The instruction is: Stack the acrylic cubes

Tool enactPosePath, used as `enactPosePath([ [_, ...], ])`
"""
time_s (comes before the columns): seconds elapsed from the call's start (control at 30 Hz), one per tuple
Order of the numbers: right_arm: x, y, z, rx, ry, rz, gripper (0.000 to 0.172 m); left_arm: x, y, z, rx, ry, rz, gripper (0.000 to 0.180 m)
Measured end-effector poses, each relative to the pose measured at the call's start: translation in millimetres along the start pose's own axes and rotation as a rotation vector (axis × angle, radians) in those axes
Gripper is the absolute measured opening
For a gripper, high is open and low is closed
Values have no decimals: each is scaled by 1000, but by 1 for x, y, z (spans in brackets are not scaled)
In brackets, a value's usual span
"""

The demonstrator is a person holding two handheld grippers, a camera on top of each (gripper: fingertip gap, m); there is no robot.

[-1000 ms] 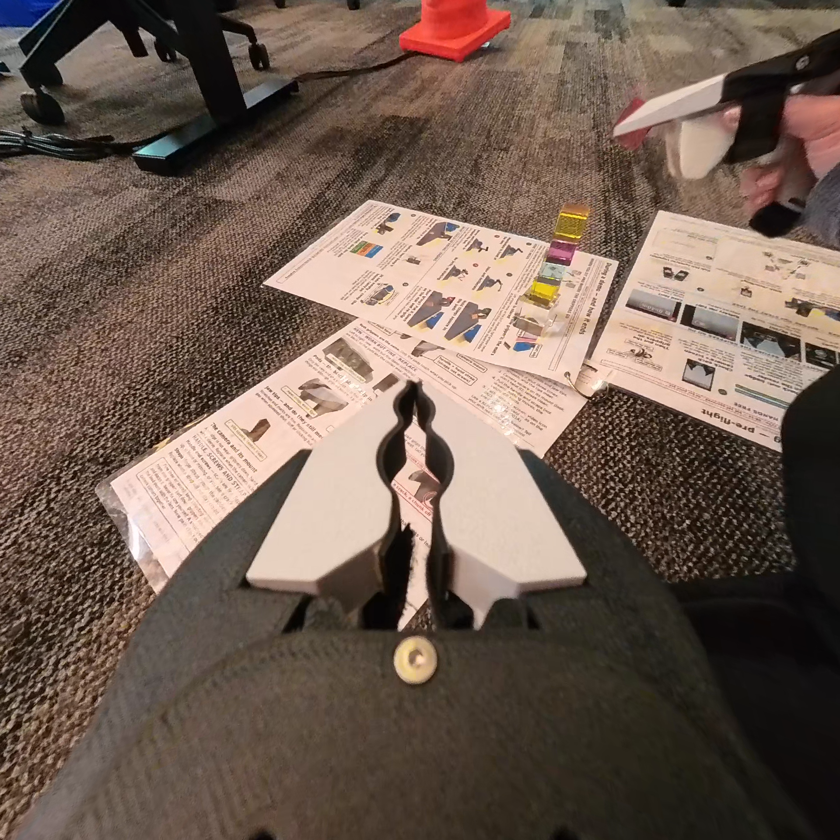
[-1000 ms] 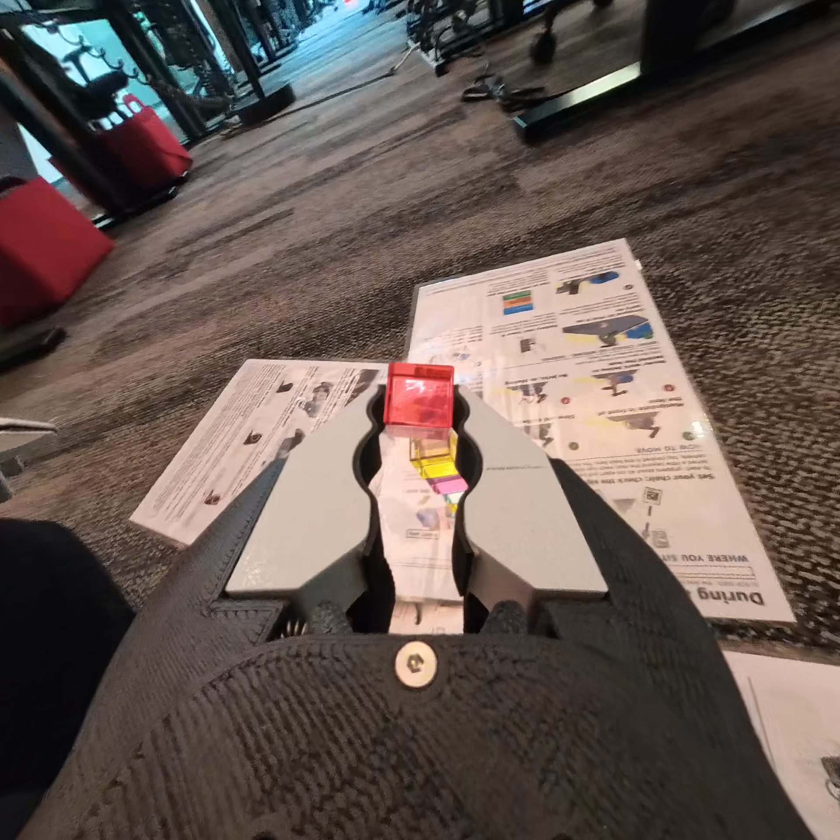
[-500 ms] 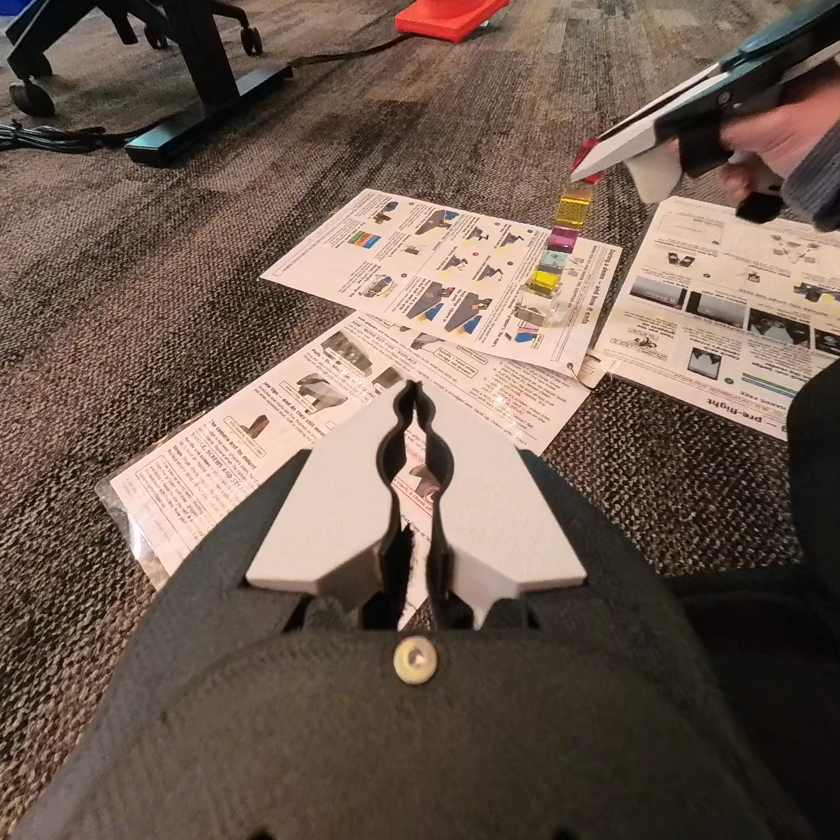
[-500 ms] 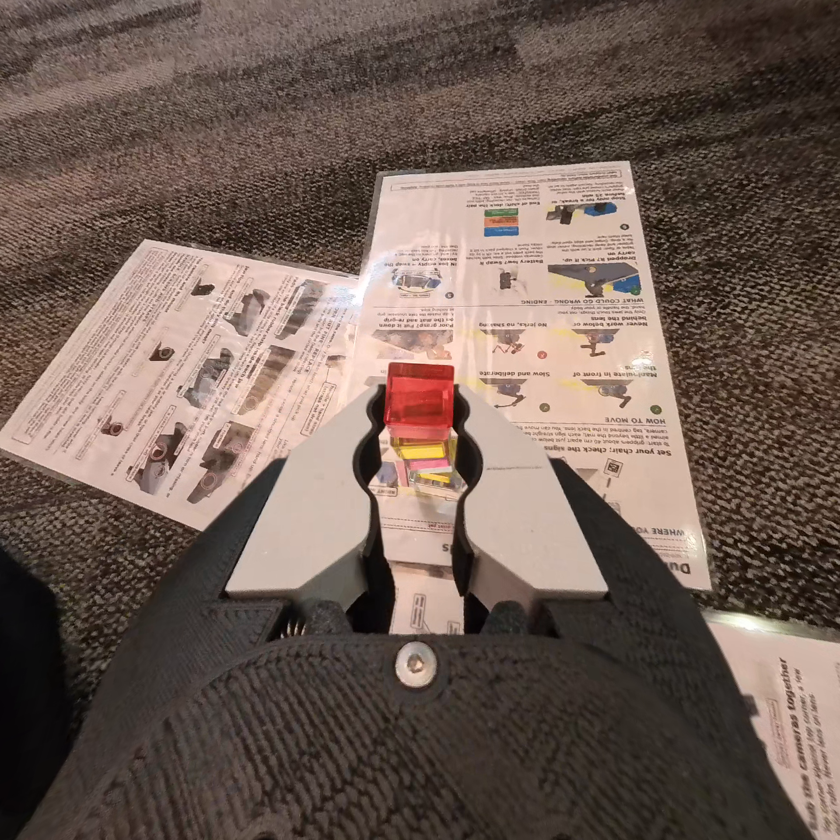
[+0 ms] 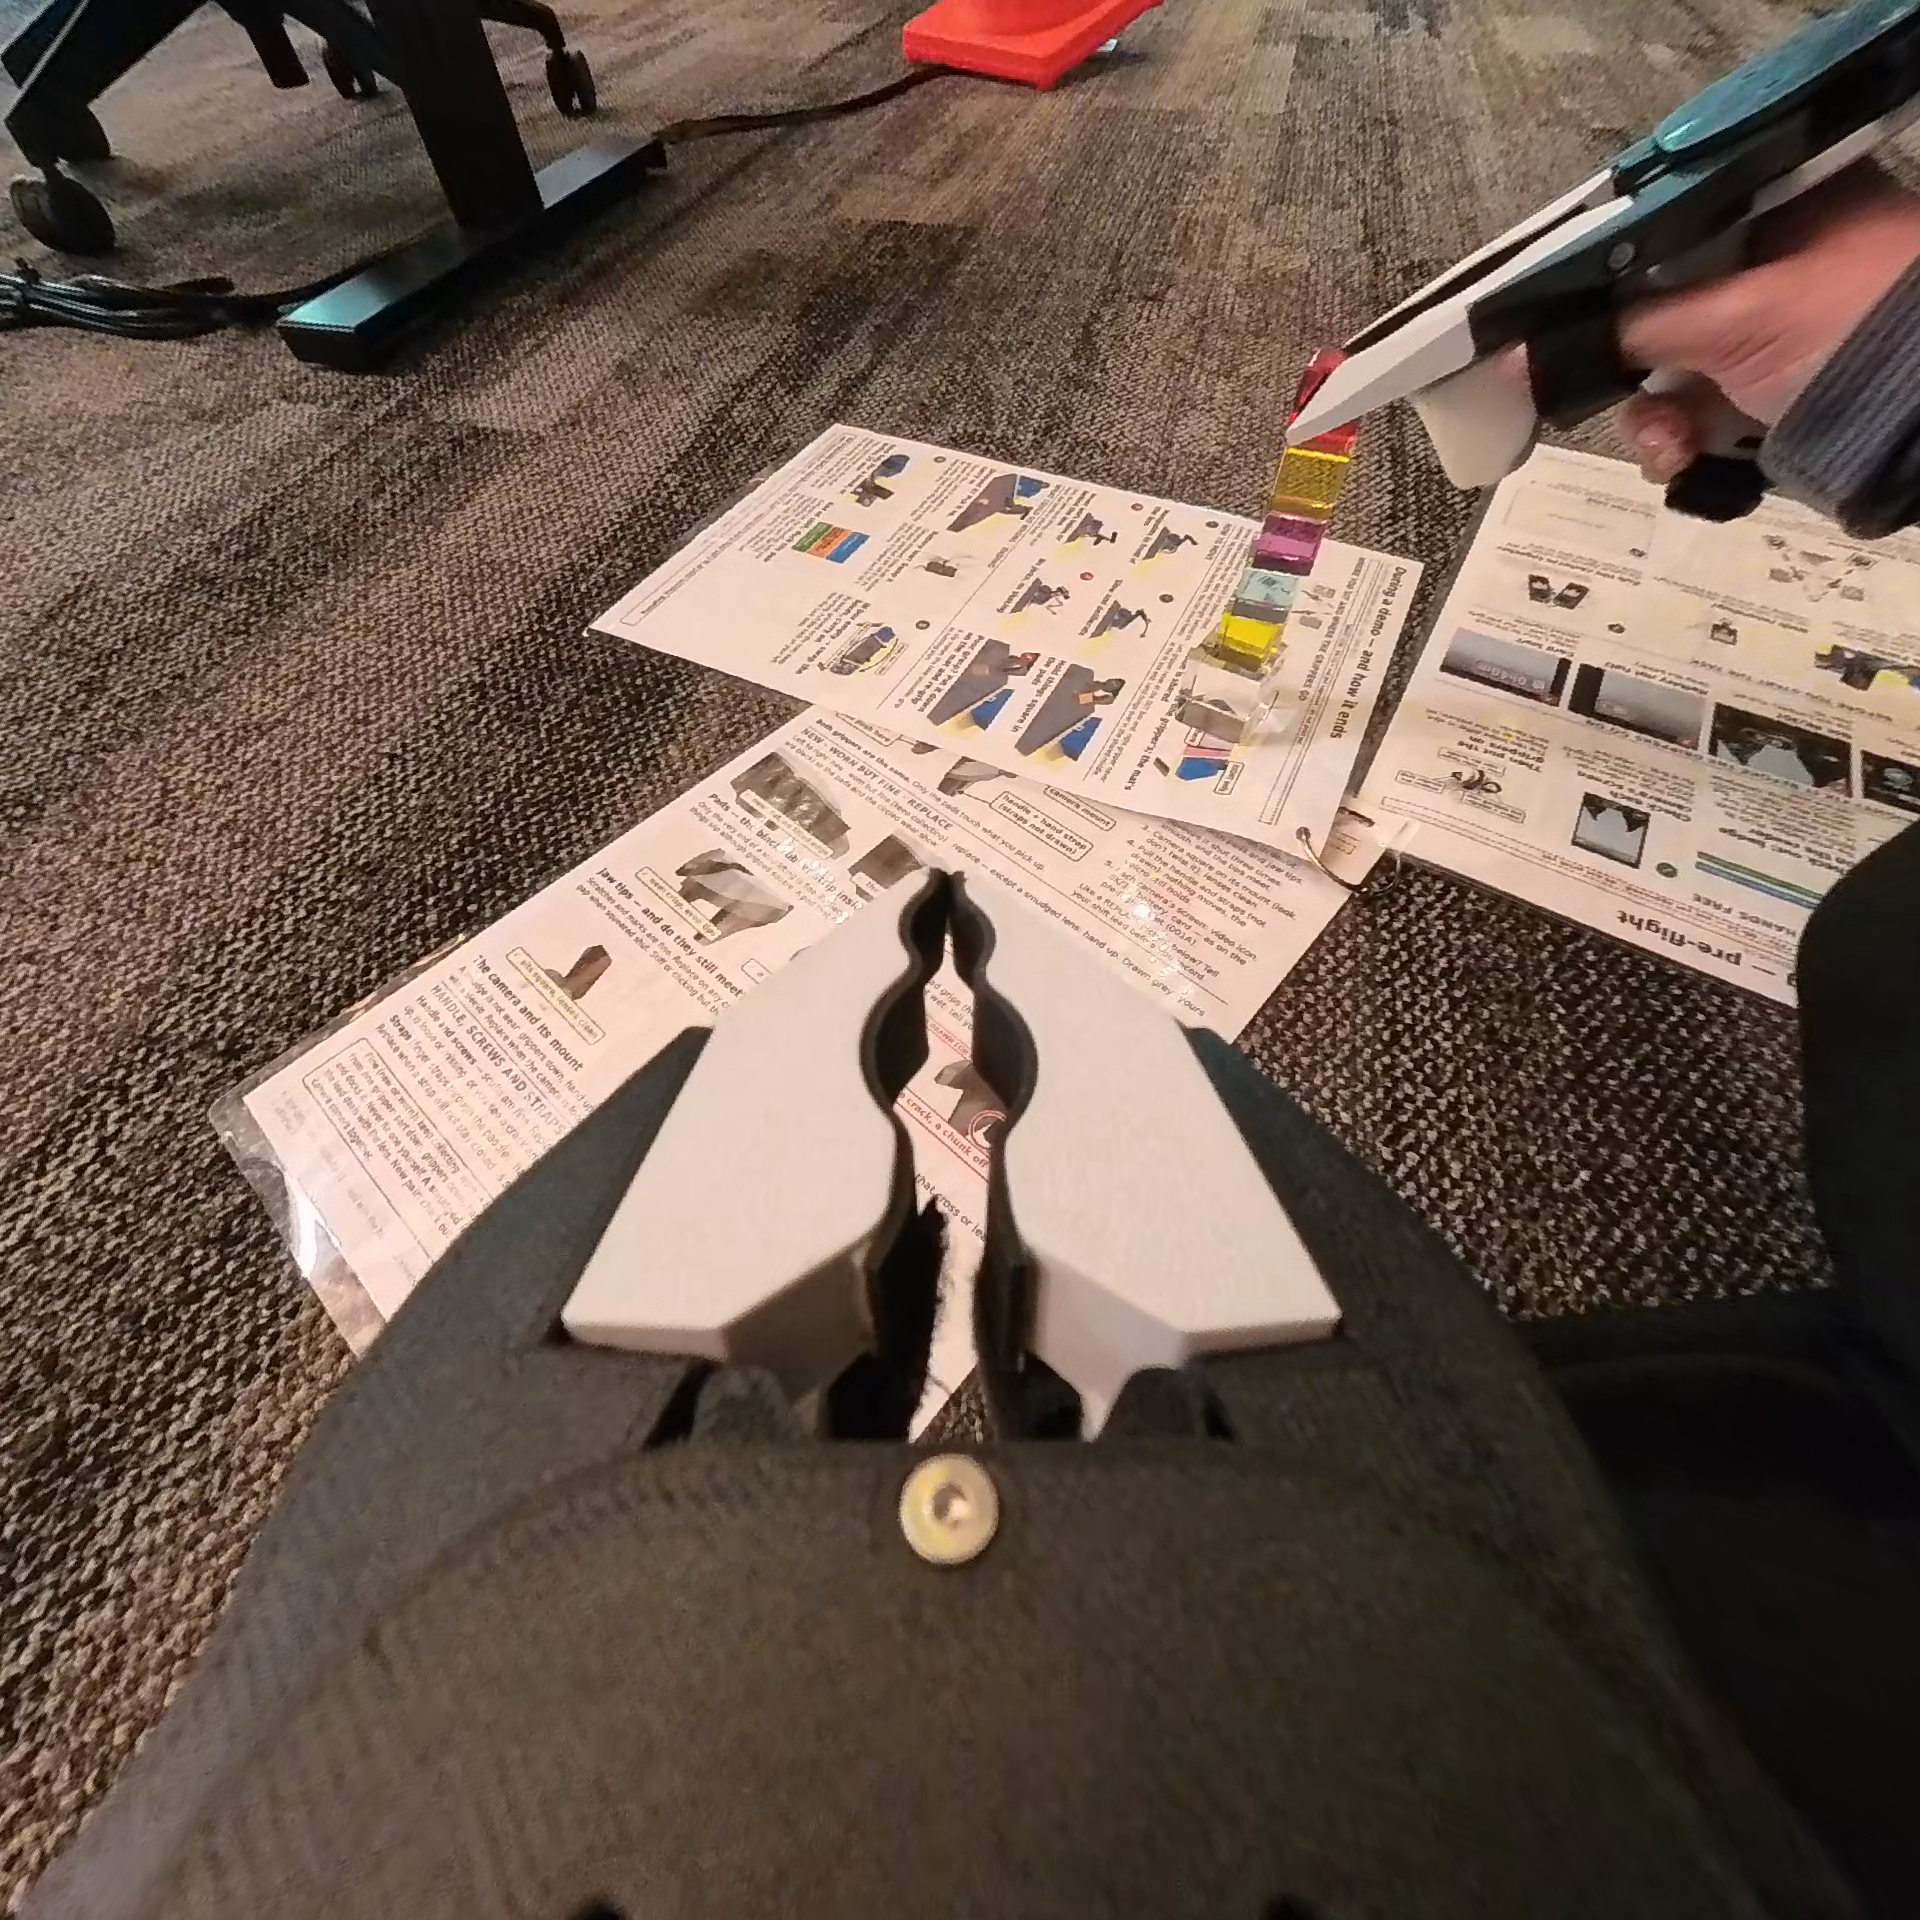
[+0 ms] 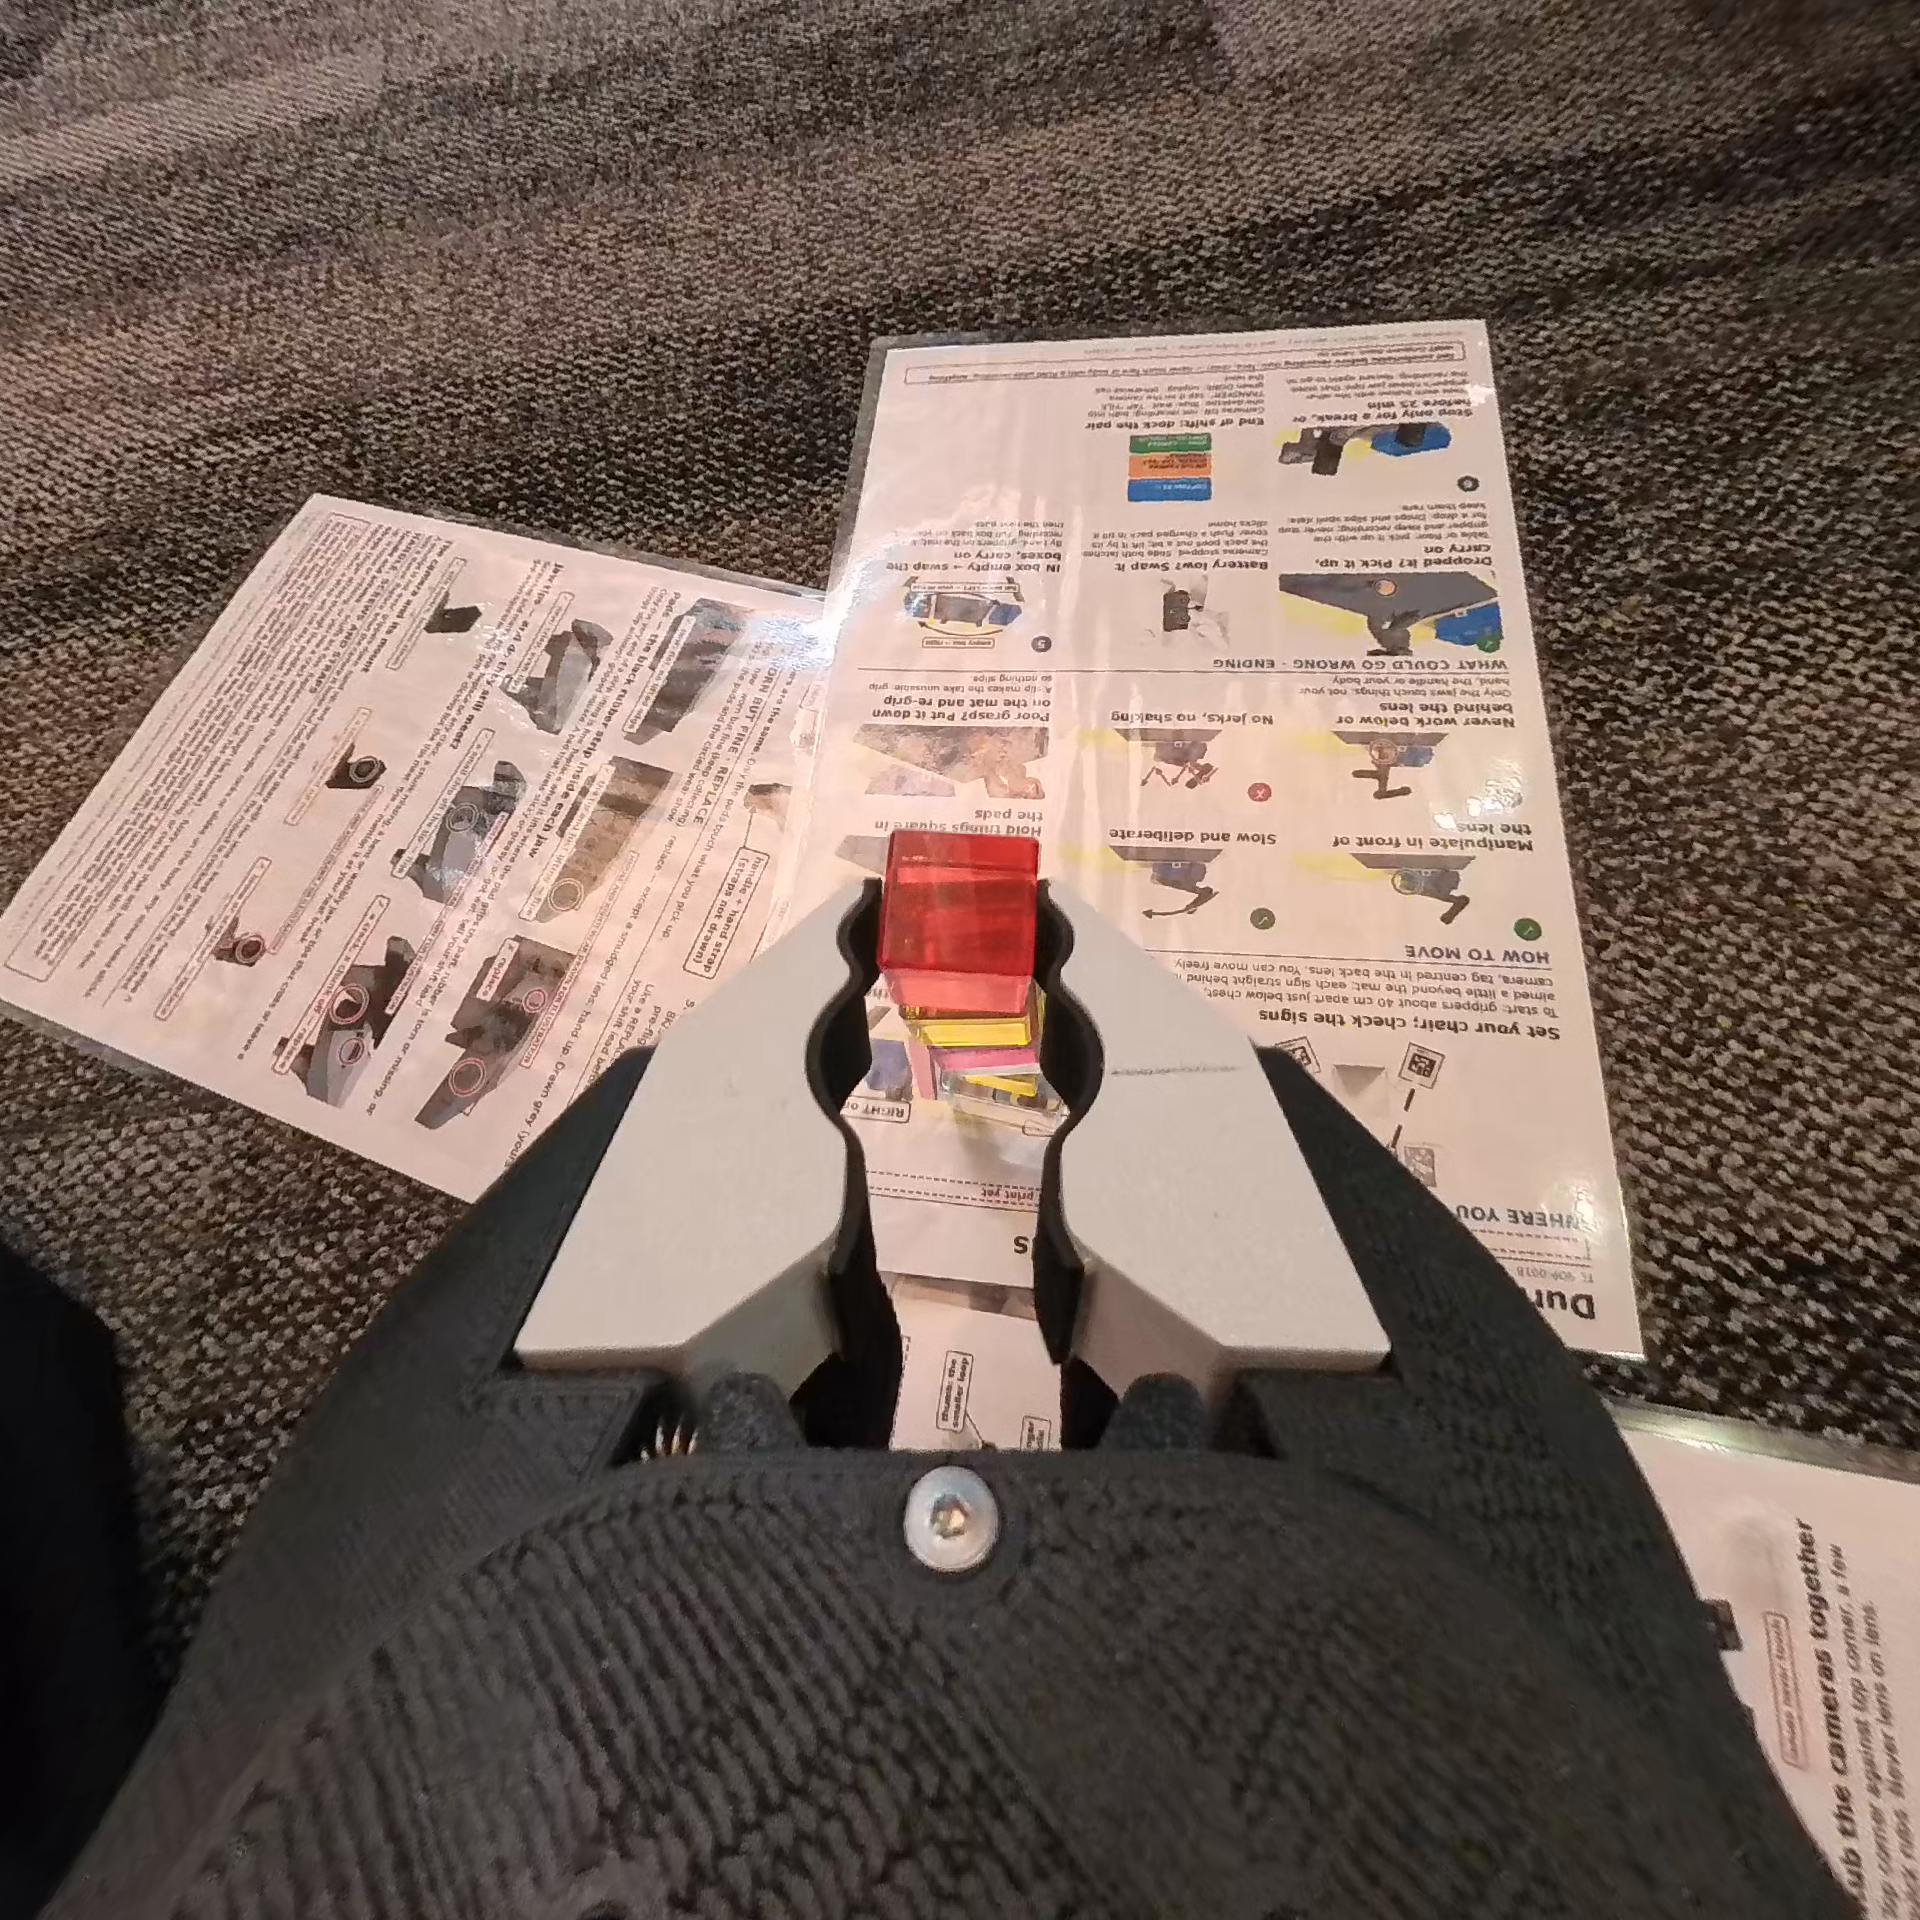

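My right gripper (image 6: 958,906) is shut on a clear red cube (image 6: 958,920), both pads pressed on its sides. It holds the cube on or just above a tower of clear coloured cubes (image 6: 971,1055). In the left wrist view the tower (image 5: 1273,577) stands on a laminated sheet (image 5: 997,613), yellow, pink, pale blue, yellow and clear from the top down, with the red cube (image 5: 1325,379) and the right gripper (image 5: 1330,400) at its top. My left gripper (image 5: 943,883) is shut on nothing, over another laminated sheet (image 5: 644,987) nearer me.
Several laminated instruction sheets lie on grey carpet (image 5: 312,540), one at the right (image 5: 1683,665), joined by a metal ring (image 5: 1335,868). An orange cone base (image 5: 1029,42), a black chair base (image 5: 457,249) and cables (image 5: 114,312) are at the back. A hand (image 5: 1766,353) holds the right gripper.
My right gripper has come down and forward with the red cube to the top of the tower, tilting to look down at it. My left gripper has stayed shut and hardly moved.
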State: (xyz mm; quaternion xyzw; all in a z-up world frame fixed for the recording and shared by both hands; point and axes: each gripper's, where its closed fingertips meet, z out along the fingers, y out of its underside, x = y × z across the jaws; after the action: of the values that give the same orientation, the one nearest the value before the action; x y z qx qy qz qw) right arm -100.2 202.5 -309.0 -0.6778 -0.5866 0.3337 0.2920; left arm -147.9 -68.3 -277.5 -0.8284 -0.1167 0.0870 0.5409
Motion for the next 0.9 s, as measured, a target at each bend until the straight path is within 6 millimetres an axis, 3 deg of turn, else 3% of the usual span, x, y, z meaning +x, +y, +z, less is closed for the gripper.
enactPosePath([
  [0.03, 0, 0, 0, 6, 3, -5, 27, 0, 0, 0, 1, 0, 0, 0],
  [0.13, 3, -5, -6, 48, 30, -15, 57, 0, 0, 0, 3, 0, -1, 0],
  [0.23, 8, -16, -22, 151, 77, -49, 63, -1, -1, -1, 7, 1, -7, 0],
  [0.33, 30, -12, -36, 202, 227, -86, 43, -1, -1, -1, 8, 2, -10, 0],
  [0.4, 47, 5, -36, 165, 308, -56, 22, 0, -1, -1, 8, 2, -7, 0],
  [0.47, 52, 27, -28, 112, 283, 18, 7, 0, -1, -1, 8, 3, -5, 0],
  [0.57, 44, 52, -17, 54, 188, 55, 0, -1, -2, -2, 13, 1, -11, 0],
  [0.67, 42, 95, -2, -93, 208, -87, 0, -1, -3, -3, 17, -1, -16, 0],
  [0.73, 23, 118, 10, -186, 144, -213, 0, -1, -3, -3, 17, -1, -15, 0],
  [0.8, 5, 123, 20, -242, 123, -412, 0, -1, -3, -3, 18, -2, -13, 0],
  [0.9, -24, 103, 37, -228, 166, -796, 0, -1, -3, -3, 20, -3, -16, 0],
])
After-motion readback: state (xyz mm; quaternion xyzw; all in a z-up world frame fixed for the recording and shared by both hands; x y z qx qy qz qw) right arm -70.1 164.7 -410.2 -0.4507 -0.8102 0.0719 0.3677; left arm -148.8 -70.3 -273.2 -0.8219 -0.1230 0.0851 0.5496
